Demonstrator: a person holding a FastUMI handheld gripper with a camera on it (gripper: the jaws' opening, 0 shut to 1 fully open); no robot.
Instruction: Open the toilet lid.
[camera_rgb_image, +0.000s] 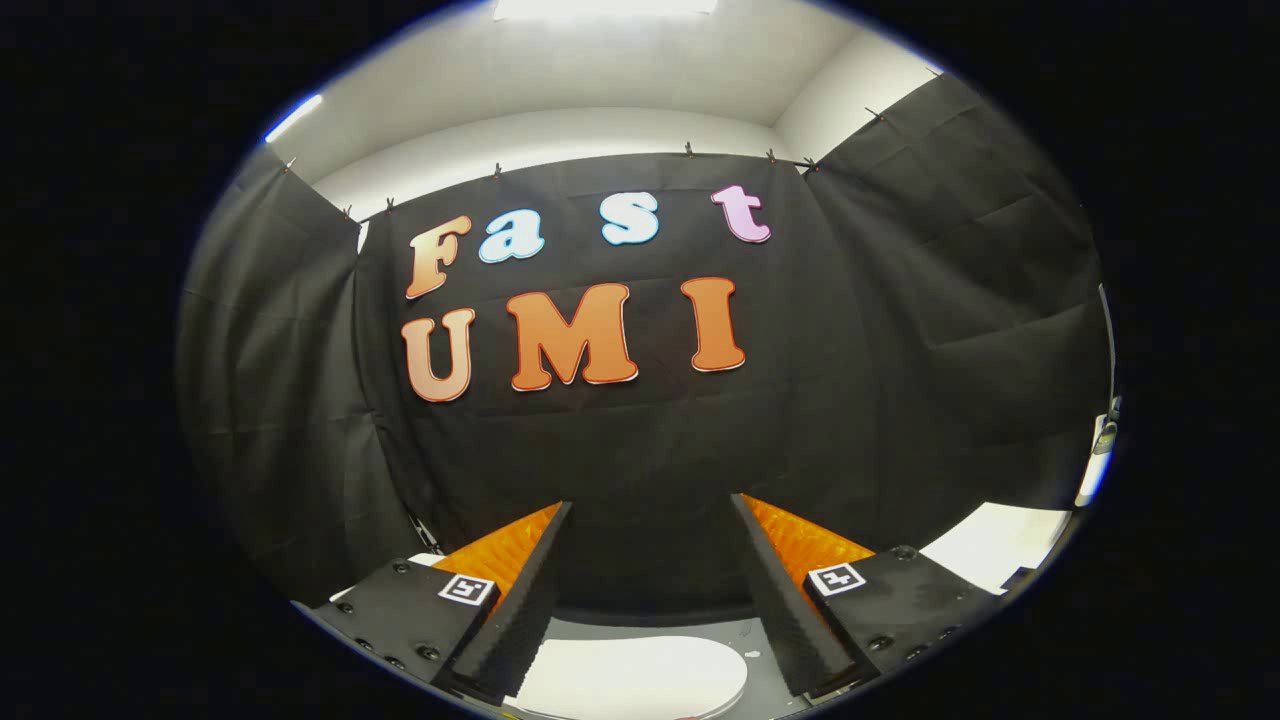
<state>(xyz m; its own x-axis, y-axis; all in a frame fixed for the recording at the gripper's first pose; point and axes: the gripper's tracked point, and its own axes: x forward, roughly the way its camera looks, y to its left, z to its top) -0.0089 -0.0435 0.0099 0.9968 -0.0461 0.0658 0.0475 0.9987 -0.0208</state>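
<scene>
While the gripper (650, 560) is held level and faces the black cloth wall (640, 440) of the booth, its two fingers (520, 600) stand spread well apart and grasp nothing. Low between them, nearer than the tips, lies the white toilet lid (630, 675), flat and closed, on a grey surface (760, 660). A white panel (990, 545) shows beyond the right finger, with pale ceiling (600, 70) above the cloth.
</scene>
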